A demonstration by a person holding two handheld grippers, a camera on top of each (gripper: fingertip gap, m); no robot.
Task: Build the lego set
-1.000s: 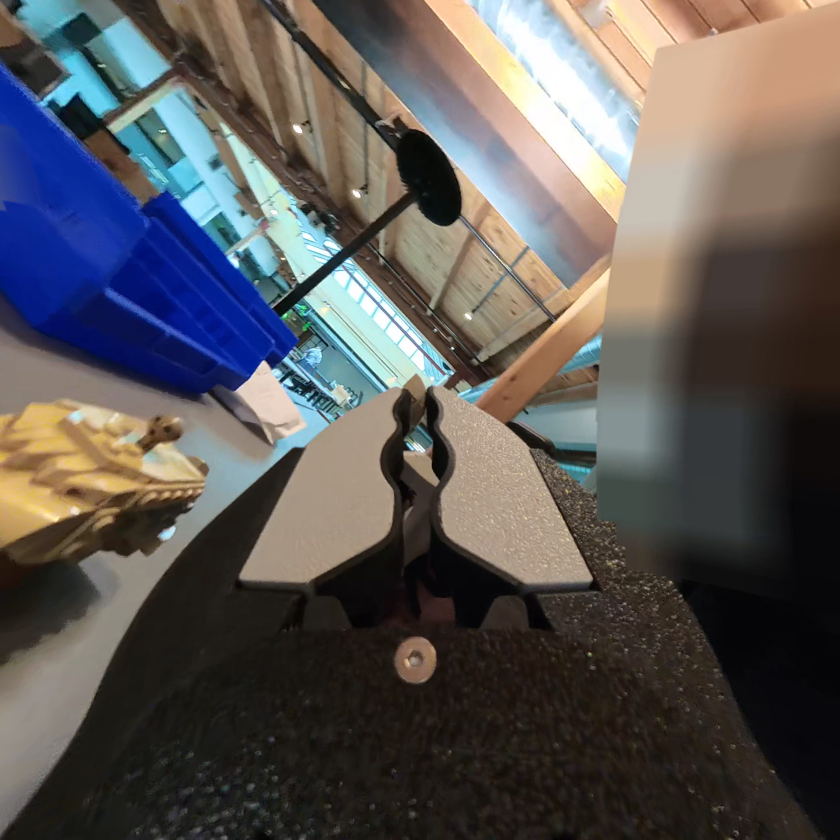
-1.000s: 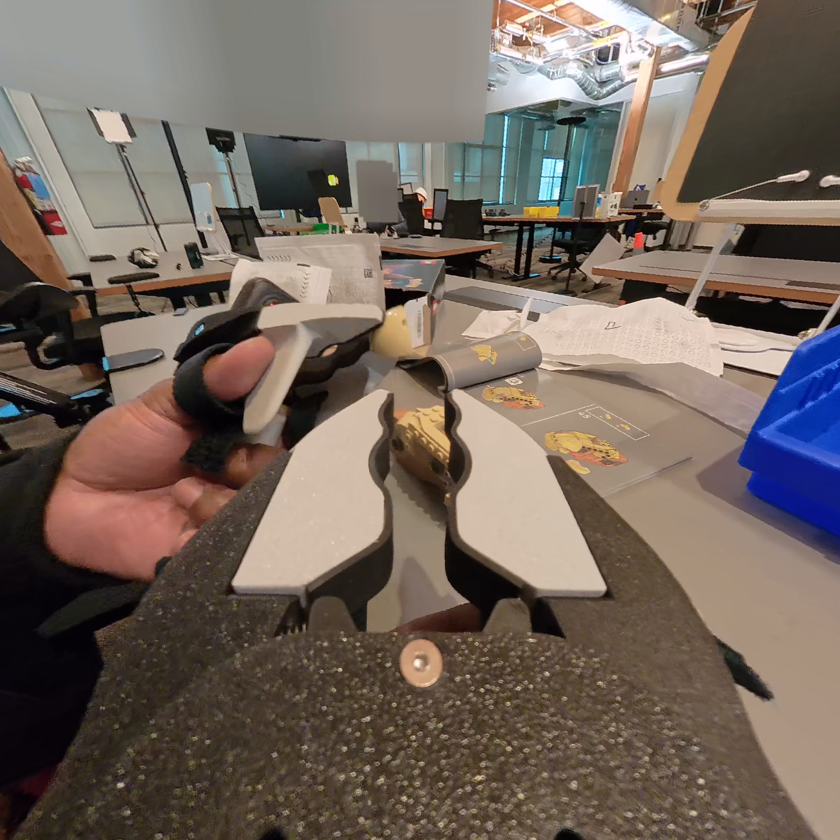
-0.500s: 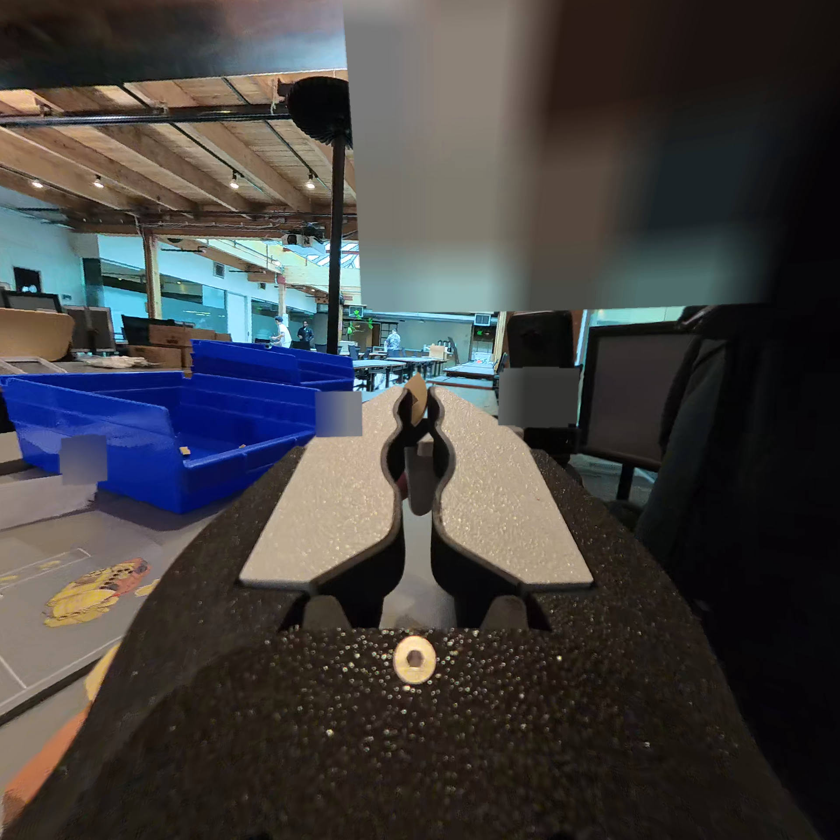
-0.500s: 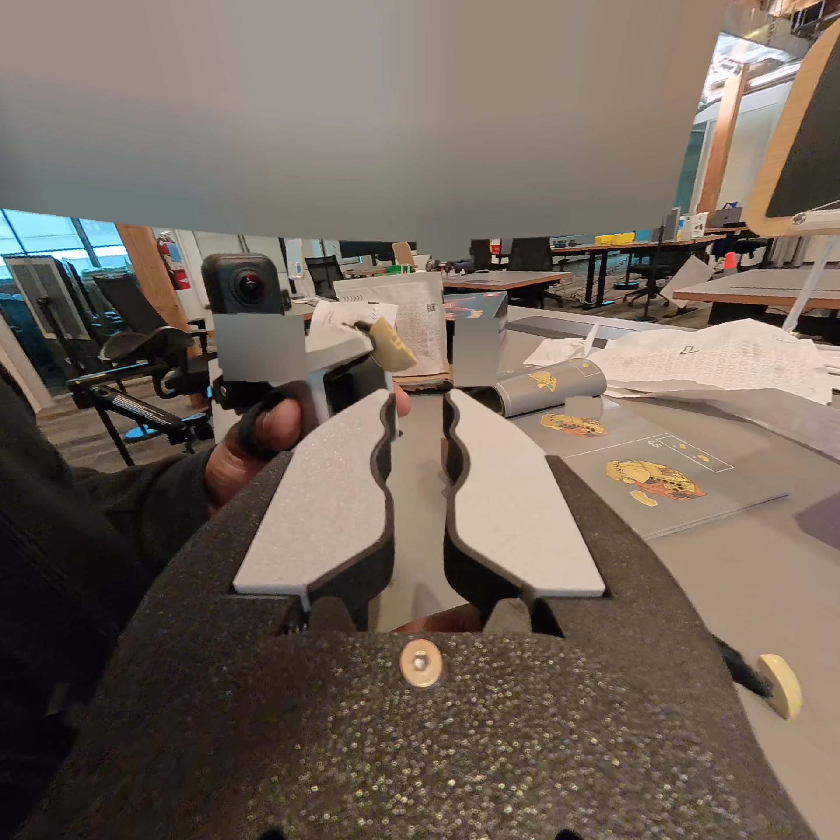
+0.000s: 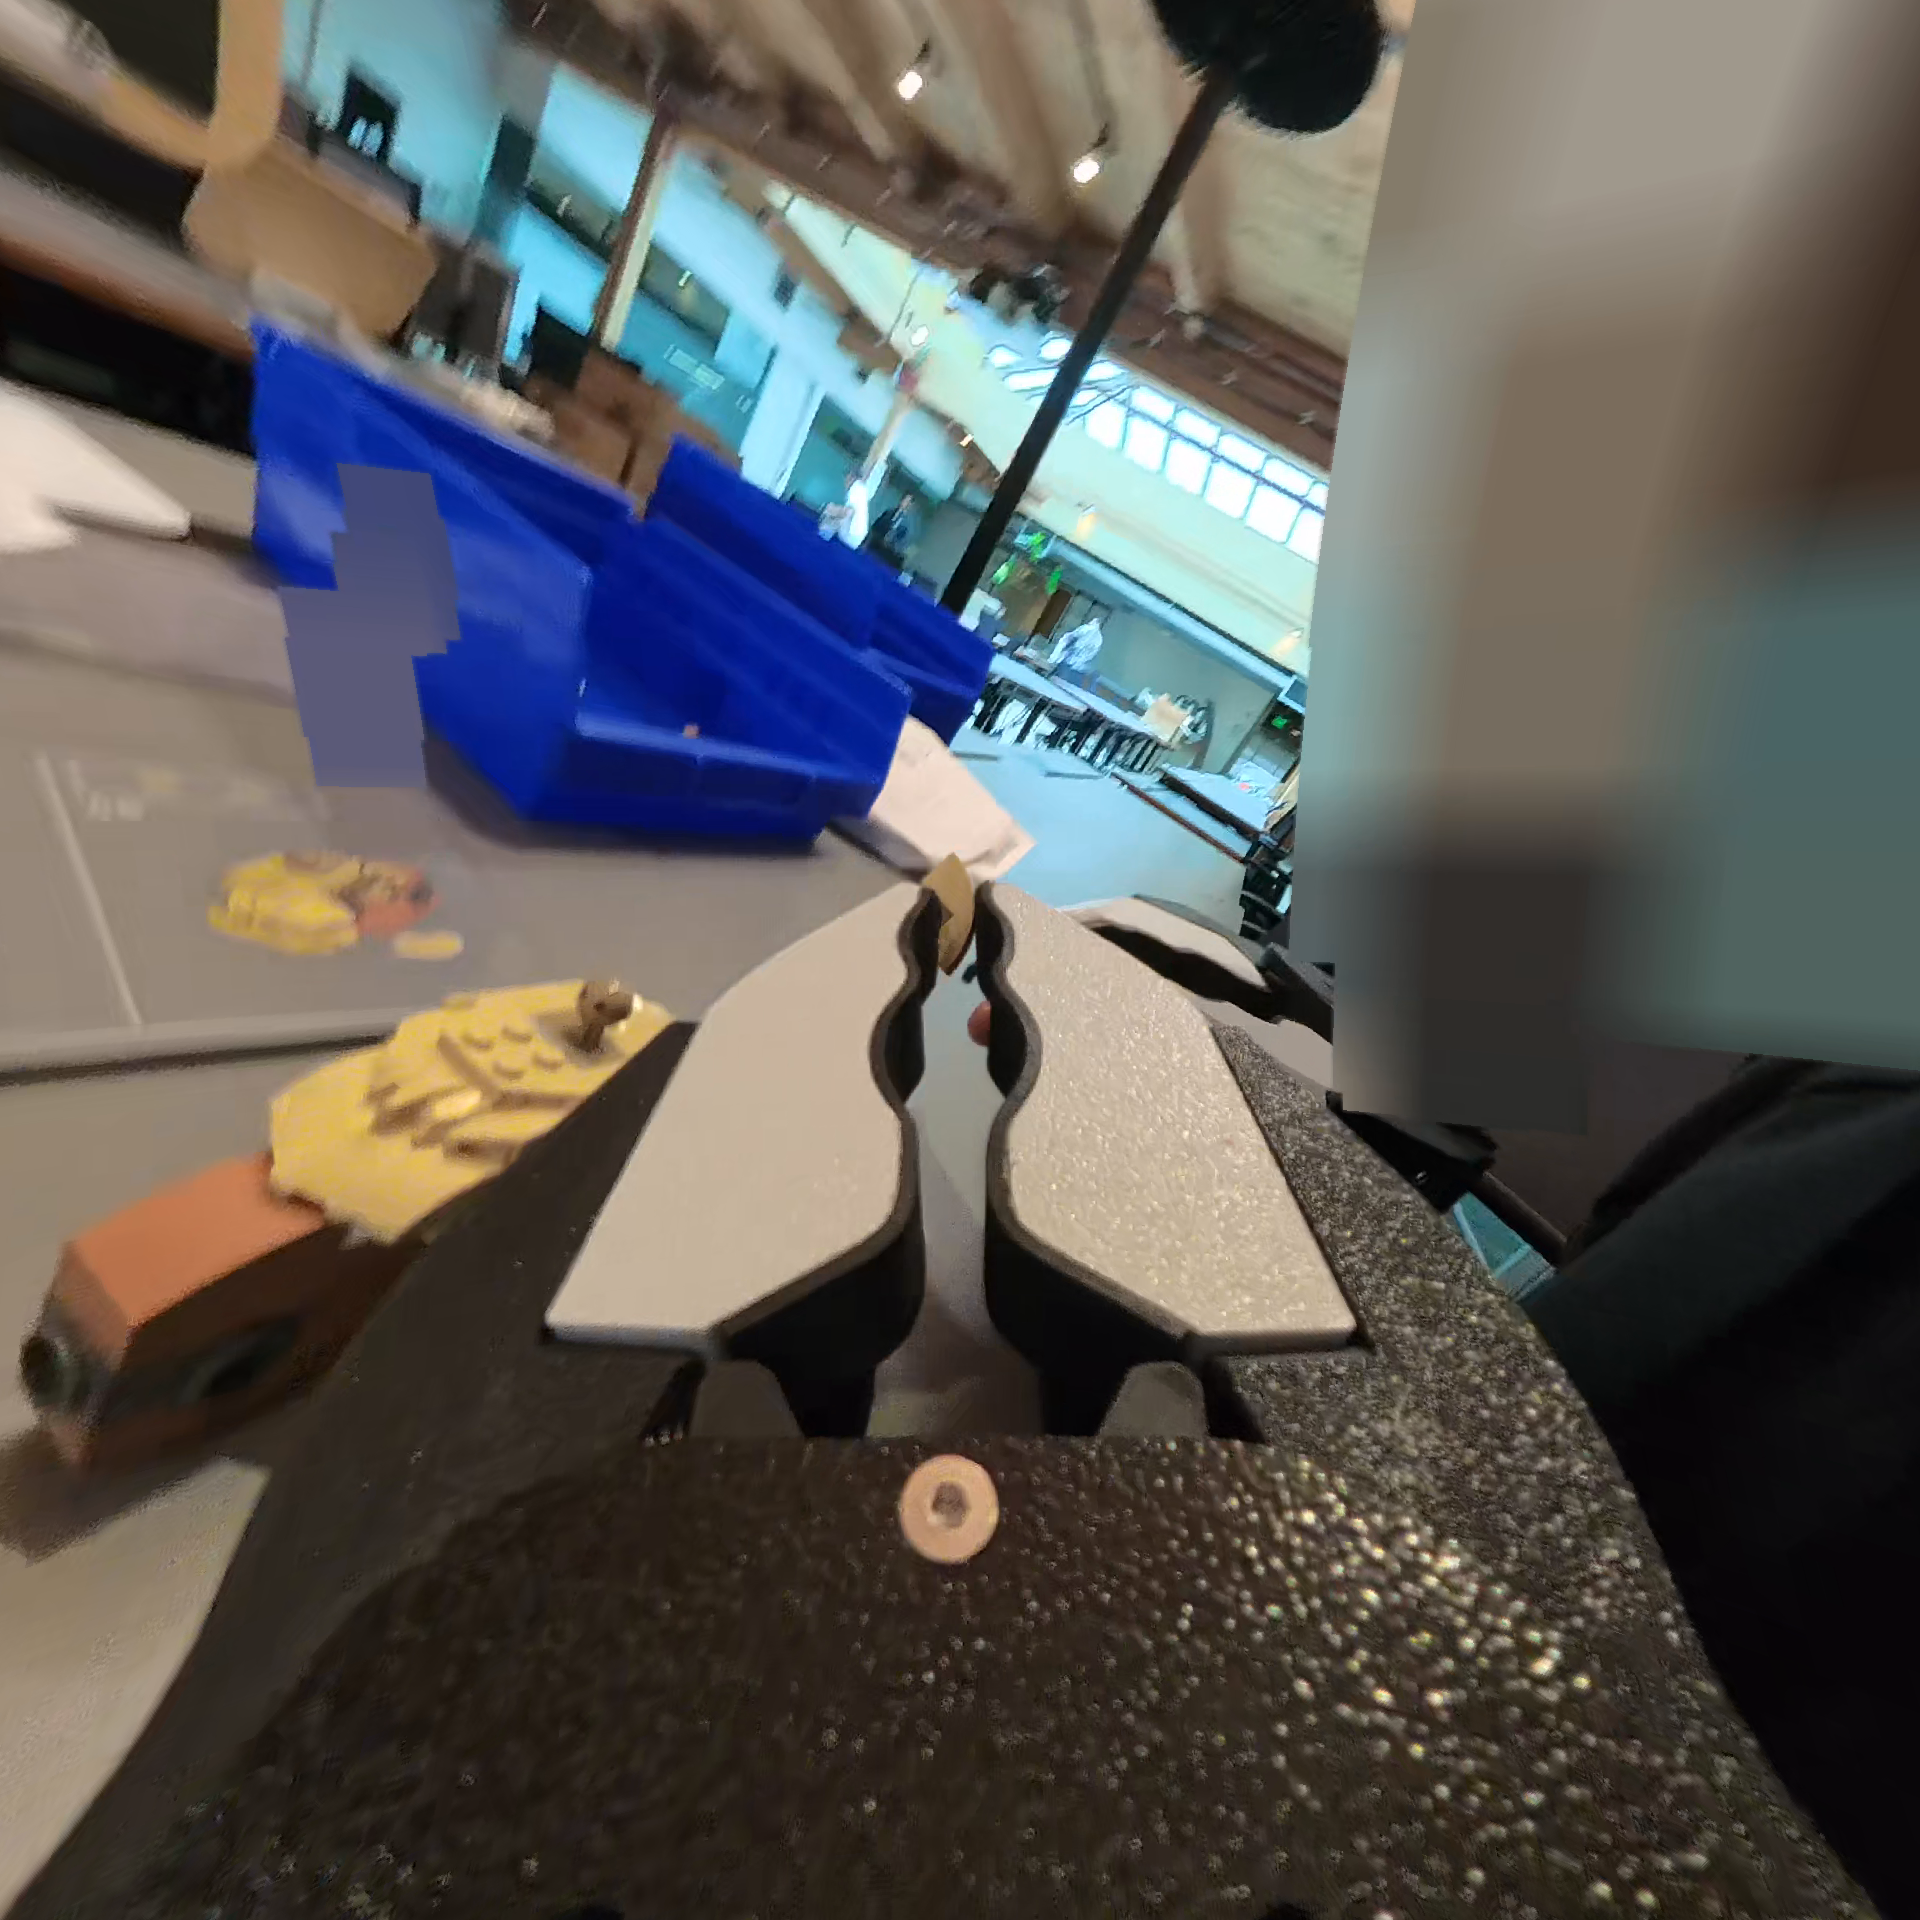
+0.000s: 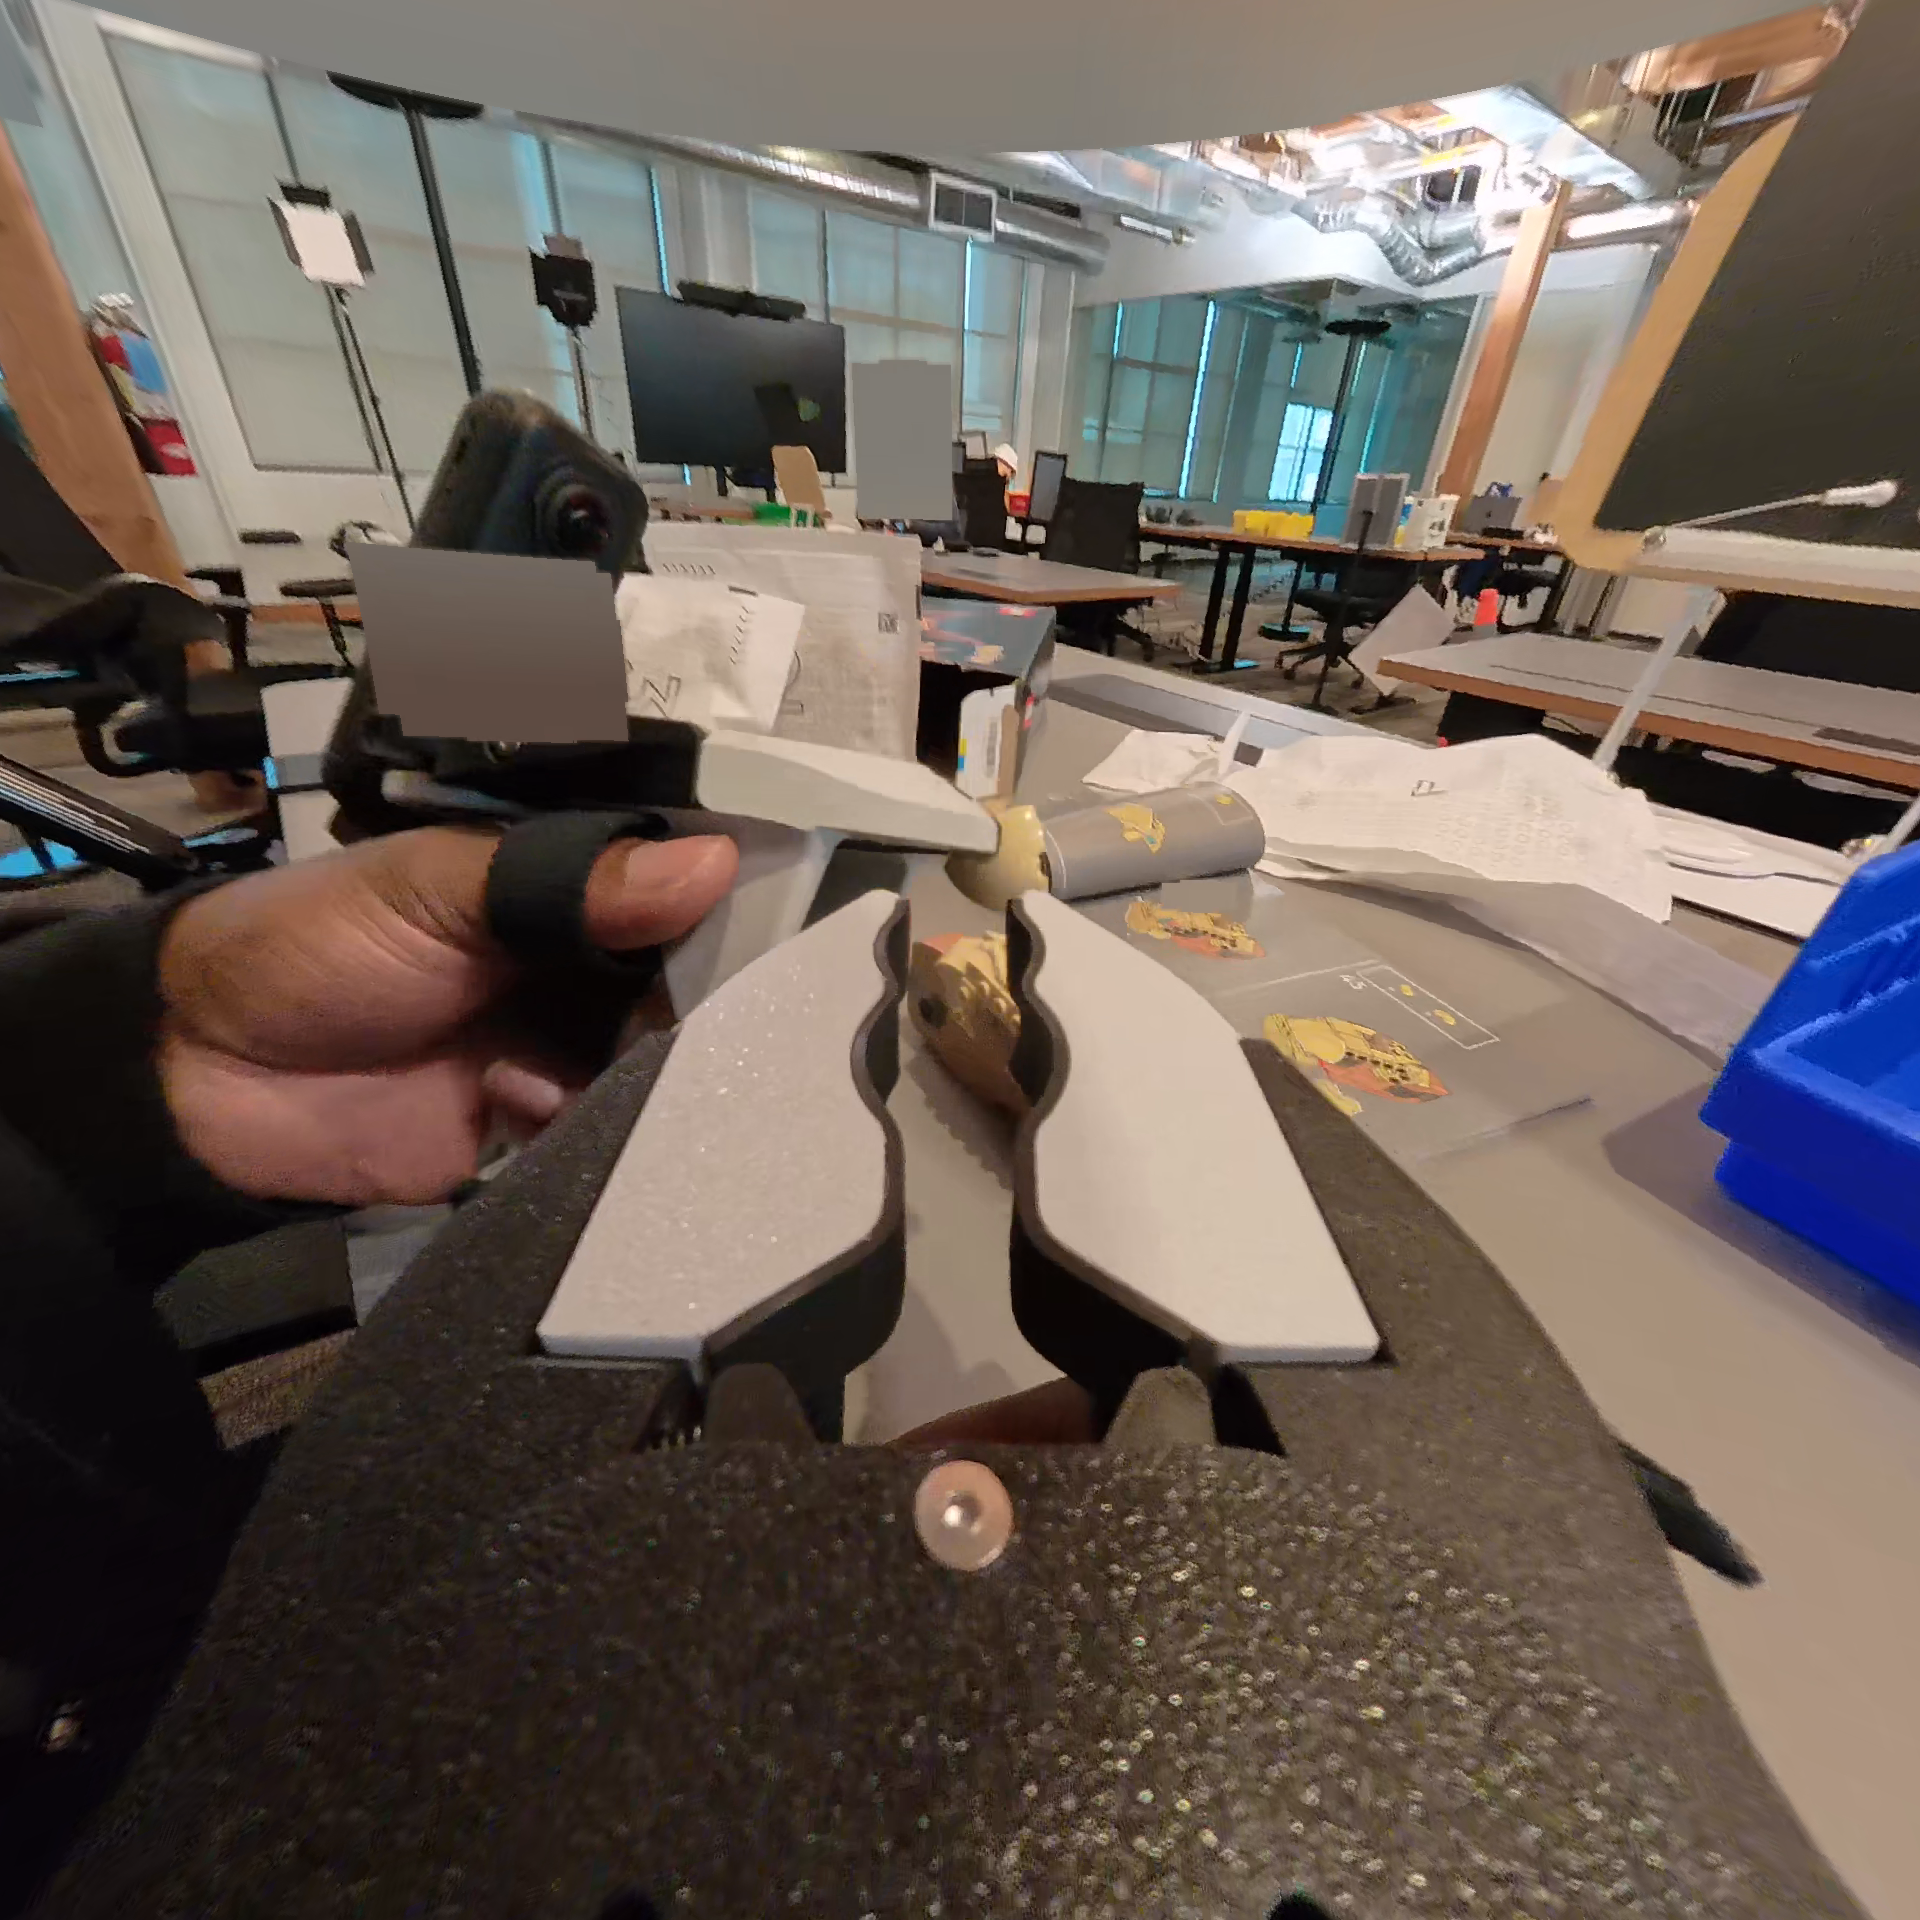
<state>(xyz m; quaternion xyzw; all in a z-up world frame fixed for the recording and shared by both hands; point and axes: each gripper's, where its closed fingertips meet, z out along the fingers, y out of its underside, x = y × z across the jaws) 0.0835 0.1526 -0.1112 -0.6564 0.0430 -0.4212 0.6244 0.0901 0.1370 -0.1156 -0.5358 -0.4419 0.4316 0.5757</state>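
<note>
Left gripper (image 5: 948,920): jaws pinching a small tan rounded plastic piece (image 6: 1006,854) at the tips, its flat face upright. Right gripper (image 6: 954,935): jaws spread, hovering above a tan-and-brown brick-built model (image 6: 961,1013) lying on the grey surface (image 6: 1558,1299), its long axis pointing away toward the far edge.

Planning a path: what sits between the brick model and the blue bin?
A flat grey printed sheet on the table, between model and bin; the right wrist view shows it.
</note>
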